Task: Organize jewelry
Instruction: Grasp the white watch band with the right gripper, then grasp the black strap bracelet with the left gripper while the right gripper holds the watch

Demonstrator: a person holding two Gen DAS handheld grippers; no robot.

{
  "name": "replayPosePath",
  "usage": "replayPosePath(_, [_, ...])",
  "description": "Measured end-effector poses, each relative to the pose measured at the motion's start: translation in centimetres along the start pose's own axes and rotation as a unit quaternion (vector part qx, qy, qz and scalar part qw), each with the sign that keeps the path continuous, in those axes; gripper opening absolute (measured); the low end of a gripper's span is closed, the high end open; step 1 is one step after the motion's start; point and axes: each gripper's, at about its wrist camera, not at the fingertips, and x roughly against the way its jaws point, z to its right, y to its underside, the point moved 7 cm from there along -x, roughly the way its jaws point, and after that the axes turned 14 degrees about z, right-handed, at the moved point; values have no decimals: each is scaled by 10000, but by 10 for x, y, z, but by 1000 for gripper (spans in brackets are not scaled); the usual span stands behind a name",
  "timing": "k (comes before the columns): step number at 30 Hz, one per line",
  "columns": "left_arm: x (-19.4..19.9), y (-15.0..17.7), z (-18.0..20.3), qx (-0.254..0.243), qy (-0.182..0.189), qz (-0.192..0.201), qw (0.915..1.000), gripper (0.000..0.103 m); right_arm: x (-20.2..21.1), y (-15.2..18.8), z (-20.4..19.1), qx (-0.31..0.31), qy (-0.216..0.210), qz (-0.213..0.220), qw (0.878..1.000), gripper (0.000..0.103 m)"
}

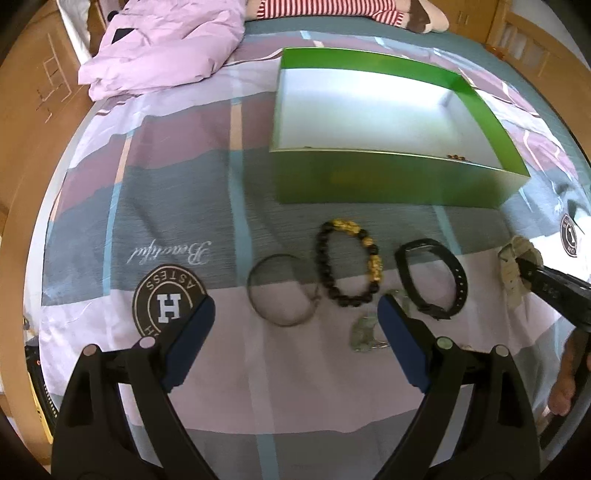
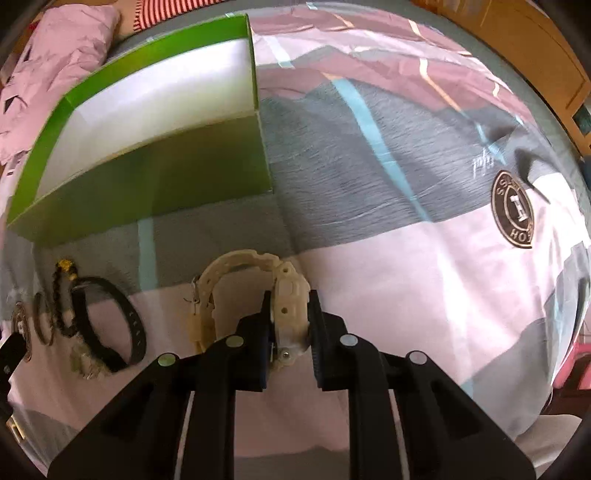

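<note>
On the bedsheet lie a thin silver bangle (image 1: 285,325), a dark bead bracelet (image 1: 321,254) with gold charms, a jade pendant (image 1: 364,332) and a black band (image 1: 458,280) in a row. My left gripper (image 1: 295,302) hangs open just above the bangle and pendant, holding nothing. Behind them stands an open green box (image 1: 388,181) with white inner walls. A few small beads (image 1: 458,157) show at its near right corner. My right gripper (image 2: 290,299) is shut on the case of a cream watch (image 2: 236,262) that rests on the sheet. The same watch (image 1: 511,266) shows at the right edge of the left wrist view.
A crumpled lilac quilt (image 1: 166,48) and a striped plush toy (image 1: 332,7) lie at the far end of the bed. A wooden bed frame (image 1: 22,147) runs along the left. A person's hand (image 1: 565,380) holds the right gripper's handle. The green box (image 2: 147,184) stands left of the watch.
</note>
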Motion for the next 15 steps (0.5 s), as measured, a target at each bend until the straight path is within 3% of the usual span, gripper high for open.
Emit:
replayPosePath(4, [2,2,9,113,185,-36,9998,91,24,-8,13,-225,-288,76,9993,18])
replayPosePath(10, [6,-1,45,-5,593,5,9982,91,54,6,49,-328,-423,75,9985,18])
replayPosePath(15, [3,-1,70,-337,454,-241,9981,91,47,16,73,-505,-373,-190,9978,18])
